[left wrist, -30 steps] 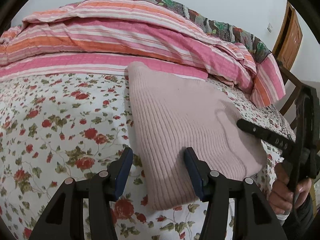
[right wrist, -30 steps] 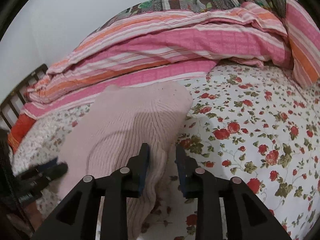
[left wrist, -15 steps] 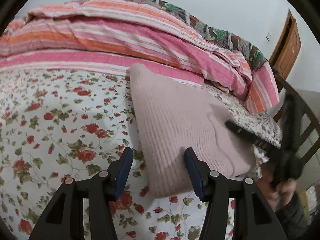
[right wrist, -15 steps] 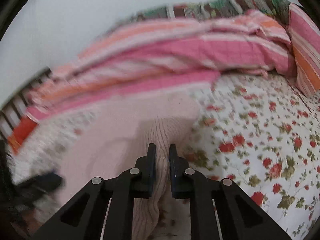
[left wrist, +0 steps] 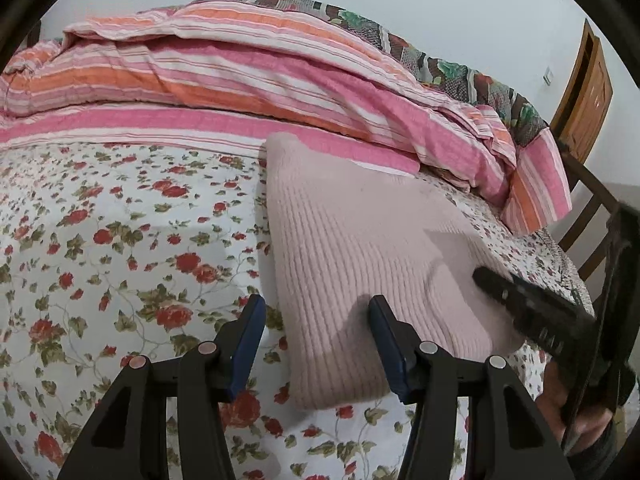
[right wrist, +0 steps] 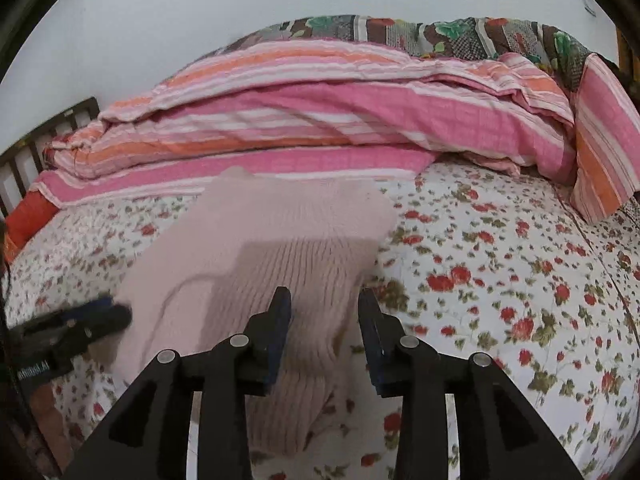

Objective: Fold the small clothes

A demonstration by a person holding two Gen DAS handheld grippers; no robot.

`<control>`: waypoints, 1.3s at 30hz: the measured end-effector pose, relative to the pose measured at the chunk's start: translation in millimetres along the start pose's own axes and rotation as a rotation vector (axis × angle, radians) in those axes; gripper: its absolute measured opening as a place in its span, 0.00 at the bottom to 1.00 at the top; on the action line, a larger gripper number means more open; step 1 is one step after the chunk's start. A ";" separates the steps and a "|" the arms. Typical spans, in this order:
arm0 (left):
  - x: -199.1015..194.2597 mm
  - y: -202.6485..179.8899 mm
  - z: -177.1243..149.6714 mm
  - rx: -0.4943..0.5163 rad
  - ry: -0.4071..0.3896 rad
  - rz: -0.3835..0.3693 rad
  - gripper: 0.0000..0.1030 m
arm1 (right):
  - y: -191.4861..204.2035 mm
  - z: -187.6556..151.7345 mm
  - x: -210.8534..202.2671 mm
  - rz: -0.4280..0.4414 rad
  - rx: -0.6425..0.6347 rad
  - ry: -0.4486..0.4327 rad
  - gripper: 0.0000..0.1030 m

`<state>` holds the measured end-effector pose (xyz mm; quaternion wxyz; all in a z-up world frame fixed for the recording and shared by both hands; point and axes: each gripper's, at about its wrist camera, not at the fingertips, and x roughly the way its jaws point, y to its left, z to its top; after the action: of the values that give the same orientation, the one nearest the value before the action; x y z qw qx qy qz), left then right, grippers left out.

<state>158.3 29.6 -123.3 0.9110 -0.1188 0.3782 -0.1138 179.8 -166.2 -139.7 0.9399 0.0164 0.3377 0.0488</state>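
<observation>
The folded pink sweater is lying on the floral sheet, its far edge touching the striped quilt bunched along the back. The left gripper is hovering over the sweater's near corner with its fingers apart, pressing nothing. The right gripper was clamped on a fold of the knit half a second ago; its jaws have just been opening, and the fold is sitting loose between them. Wide bare sheet is stretching beside the sweater. A chair is standing past the bed's edge.
</observation>
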 end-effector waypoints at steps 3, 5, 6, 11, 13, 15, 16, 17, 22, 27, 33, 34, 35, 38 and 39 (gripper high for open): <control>7.3 0.7 -1.9 -0.013 0.024 0.017 0.51 | -5.1 -7.8 1.8 0.006 0.027 0.013 0.33; 7.6 1.0 -4.8 -0.019 0.023 0.015 0.52 | -6.1 -10.9 2.6 0.004 0.032 0.026 0.33; 7.8 0.8 -6.6 -0.018 0.026 0.015 0.52 | -6.0 -12.7 1.9 0.001 0.029 0.027 0.33; 7.1 -1.2 -10.6 -0.010 0.040 0.028 0.54 | -6.8 -15.4 0.7 -0.001 0.035 0.039 0.33; 4.7 -2.1 -11.0 -0.012 0.042 0.032 0.54 | -7.7 -15.6 -1.5 -0.002 0.043 0.043 0.33; 2.5 -2.9 -11.9 -0.012 0.040 0.039 0.54 | -7.4 -15.0 -4.4 -0.004 0.046 0.046 0.33; 1.3 -3.2 -12.4 -0.015 0.040 0.043 0.54 | -6.8 -14.5 -5.7 -0.003 0.045 0.048 0.33; 0.7 -3.2 -12.9 -0.018 0.040 0.046 0.54 | -6.6 -14.0 -6.6 -0.001 0.044 0.050 0.34; -6.5 -5.8 -16.8 -0.024 0.044 0.066 0.55 | -6.2 -13.8 -13.3 0.000 0.052 0.069 0.40; -16.4 -7.6 -18.7 -0.026 0.055 0.083 0.55 | -11.3 -15.7 -22.8 -0.006 0.073 0.089 0.48; -30.7 -12.3 -22.1 -0.010 0.070 0.109 0.60 | -16.8 -17.3 -43.1 -0.022 0.088 0.097 0.53; -35.3 -13.8 -22.6 -0.008 0.068 0.114 0.60 | -17.2 -17.5 -50.5 -0.026 0.089 0.090 0.53; -41.3 -15.7 -23.1 -0.006 0.061 0.118 0.60 | -17.3 -17.6 -57.0 -0.033 0.088 0.081 0.53; -58.5 -21.9 -21.8 0.002 0.035 0.126 0.66 | -17.1 -17.7 -74.9 -0.056 0.086 0.060 0.56; -67.7 -25.7 -20.9 0.007 0.018 0.134 0.67 | -17.2 -17.1 -83.5 -0.061 0.088 0.051 0.59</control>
<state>93.7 22.7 -85.1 0.9136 -0.0891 0.3928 -0.0548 106.3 -191.9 -101.0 0.9304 0.0460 0.3636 0.0057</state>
